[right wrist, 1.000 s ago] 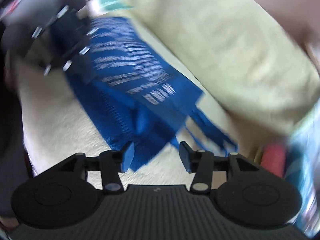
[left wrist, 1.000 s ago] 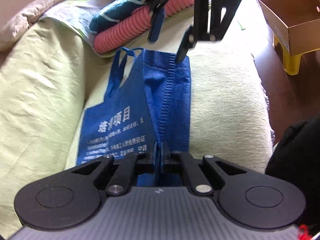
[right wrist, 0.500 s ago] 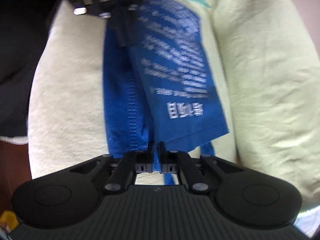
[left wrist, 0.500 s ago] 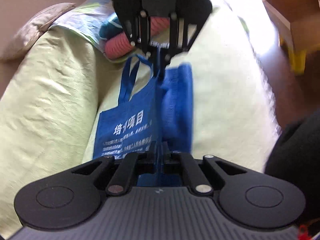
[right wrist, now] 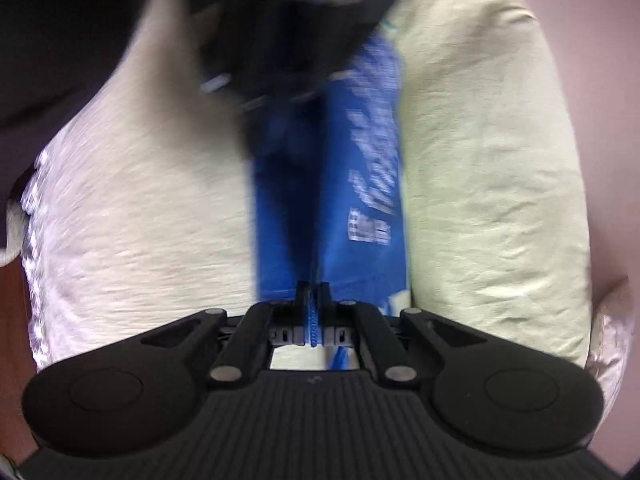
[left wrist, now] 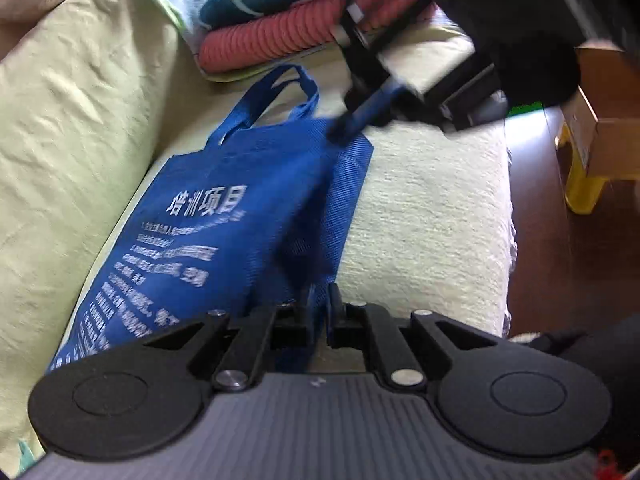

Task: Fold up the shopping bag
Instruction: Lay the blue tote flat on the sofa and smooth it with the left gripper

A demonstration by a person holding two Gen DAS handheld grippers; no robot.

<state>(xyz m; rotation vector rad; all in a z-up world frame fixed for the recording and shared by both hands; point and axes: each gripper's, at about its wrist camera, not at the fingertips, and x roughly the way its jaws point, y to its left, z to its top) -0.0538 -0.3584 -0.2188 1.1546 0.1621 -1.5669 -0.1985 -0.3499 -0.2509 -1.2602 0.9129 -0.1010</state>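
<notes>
A blue shopping bag (left wrist: 224, 240) with white print lies lengthwise on the pale sofa seat (left wrist: 432, 220), its handles (left wrist: 276, 88) at the far end. My left gripper (left wrist: 321, 300) is at the bag's near right edge. Its jaws are opening a little, with blue fabric still pinched between the pads. At the far end my right gripper (left wrist: 345, 132) is shut on the bag's top right corner, beside the handles. In the right wrist view that gripper (right wrist: 313, 296) clamps a blue seam, and the bag (right wrist: 360, 160) stretches blurred toward the other gripper.
The sofa's back cushion (left wrist: 72, 120) rises along the bag's left side. Folded pink and teal cloths (left wrist: 280, 40) lie beyond the handles. A cardboard box (left wrist: 608, 120) sits on a yellow stool (left wrist: 584, 188) on the wooden floor (left wrist: 560, 260) to the right. A person's dark clothing (left wrist: 592, 352) is near.
My right gripper came down open over the bag's far end, shut on its top corner and rolled, sinking toward the seat. The raised edge now lies lower, and the printed panel shows wider.
</notes>
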